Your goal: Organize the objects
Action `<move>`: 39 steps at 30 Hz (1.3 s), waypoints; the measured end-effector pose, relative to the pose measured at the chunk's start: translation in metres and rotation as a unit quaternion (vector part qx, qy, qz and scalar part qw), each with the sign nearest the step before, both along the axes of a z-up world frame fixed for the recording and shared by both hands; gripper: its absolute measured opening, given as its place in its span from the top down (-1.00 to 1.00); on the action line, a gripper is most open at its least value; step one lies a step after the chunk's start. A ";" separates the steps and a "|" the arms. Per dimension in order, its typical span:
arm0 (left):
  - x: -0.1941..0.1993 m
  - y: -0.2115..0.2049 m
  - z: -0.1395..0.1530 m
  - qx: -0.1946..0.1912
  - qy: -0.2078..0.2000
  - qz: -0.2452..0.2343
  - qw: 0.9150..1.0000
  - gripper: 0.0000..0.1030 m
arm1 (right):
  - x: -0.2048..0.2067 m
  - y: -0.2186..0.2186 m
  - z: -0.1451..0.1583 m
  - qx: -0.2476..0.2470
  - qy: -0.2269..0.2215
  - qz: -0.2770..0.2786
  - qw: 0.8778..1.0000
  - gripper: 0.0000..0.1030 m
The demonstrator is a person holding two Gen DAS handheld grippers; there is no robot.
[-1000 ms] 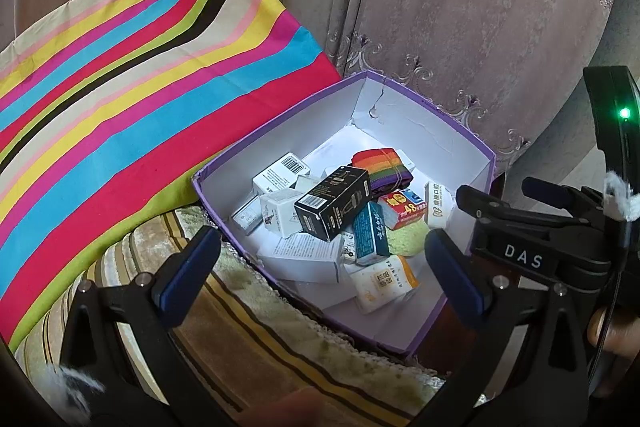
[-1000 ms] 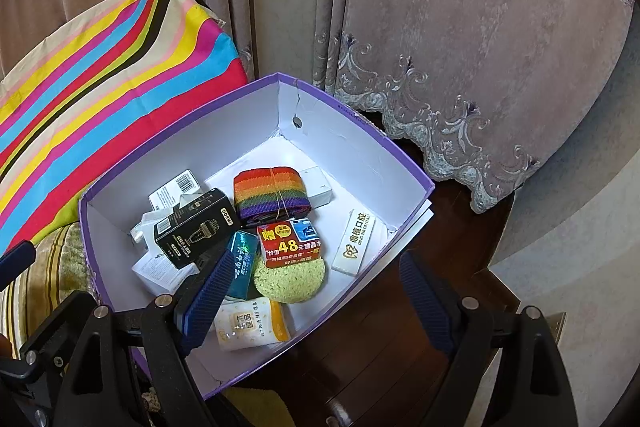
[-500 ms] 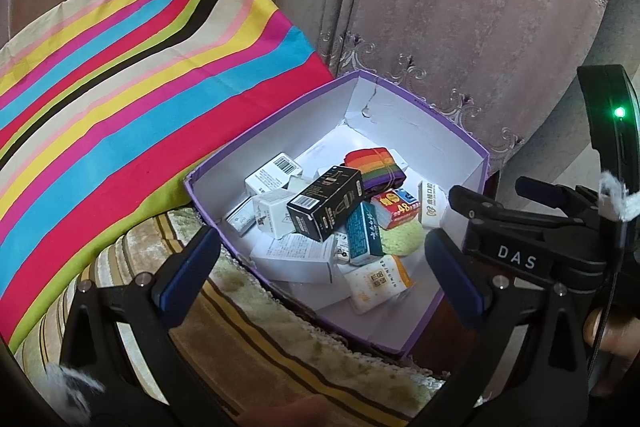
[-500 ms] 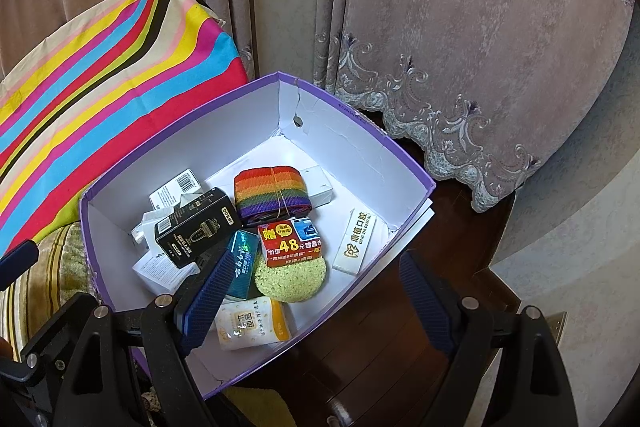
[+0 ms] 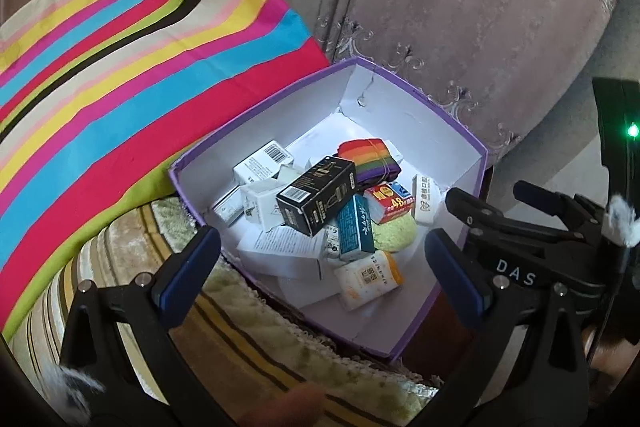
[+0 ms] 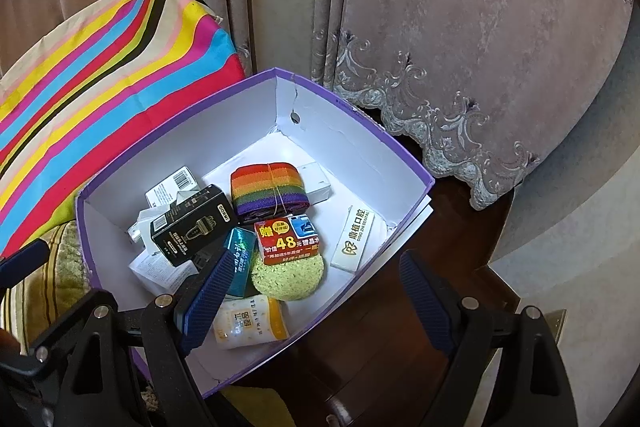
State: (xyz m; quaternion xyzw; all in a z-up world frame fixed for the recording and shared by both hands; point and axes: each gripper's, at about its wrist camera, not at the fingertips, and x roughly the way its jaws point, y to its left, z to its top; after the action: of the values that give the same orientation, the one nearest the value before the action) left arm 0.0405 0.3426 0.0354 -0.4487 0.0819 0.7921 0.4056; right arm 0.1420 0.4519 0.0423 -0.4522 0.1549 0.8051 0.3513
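A purple-rimmed white box (image 5: 452, 119) (image 6: 360, 131) holds several small items: a black carton (image 5: 316, 197) (image 6: 192, 225), a rainbow striped band (image 5: 370, 157) (image 6: 268, 187), a red "48" pack (image 5: 390, 203) (image 6: 288, 241), a green sponge (image 6: 288, 277), a teal carton (image 5: 354, 229), a white-and-orange pack (image 5: 368, 277) (image 6: 250, 323) and a long white box (image 6: 354, 239). My left gripper (image 5: 320, 279) is open and empty above the box's near edge. My right gripper (image 6: 316, 301) is open and empty over the box's near right side.
A striped colourful cushion (image 5: 120, 99) (image 6: 100, 79) lies left of the box. A green striped mat (image 5: 240, 327) lies under the box's near side. Curtains (image 6: 440, 27) hang behind. Dark wood (image 6: 400, 307) shows to the right of the box.
The left gripper has drawn back and left a little, so the box sits further right in its view. The right gripper has barely moved. Both stay open.
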 end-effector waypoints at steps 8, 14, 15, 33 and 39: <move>-0.024 -0.079 0.011 0.002 0.004 0.123 0.992 -0.99 | -0.029 -0.034 0.013 -0.003 0.027 0.077 0.997 -0.66; -0.039 -0.188 0.008 -0.006 -0.015 0.274 0.962 -0.99 | -0.076 -0.105 0.009 -0.035 0.037 0.221 0.974 -0.66; -0.039 -0.205 0.006 -0.012 -0.014 0.295 0.955 -0.99 | -0.084 -0.118 0.008 -0.035 0.033 0.243 0.969 -0.66; -0.032 -0.337 -0.043 -0.089 -0.021 0.433 0.897 -1.00 | -0.154 -0.272 -0.022 -0.022 -0.032 0.405 0.914 -1.00; -0.032 -0.337 -0.044 -0.083 -0.022 0.434 0.897 -1.00 | -0.159 -0.268 -0.026 -0.035 -0.035 0.404 0.913 -1.00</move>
State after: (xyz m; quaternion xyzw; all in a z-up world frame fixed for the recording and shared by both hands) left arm 0.0089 0.0055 -0.0081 -0.4893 -0.0644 0.8696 -0.0150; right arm -0.0168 0.1841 0.0166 -0.5158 -0.0253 0.8562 -0.0152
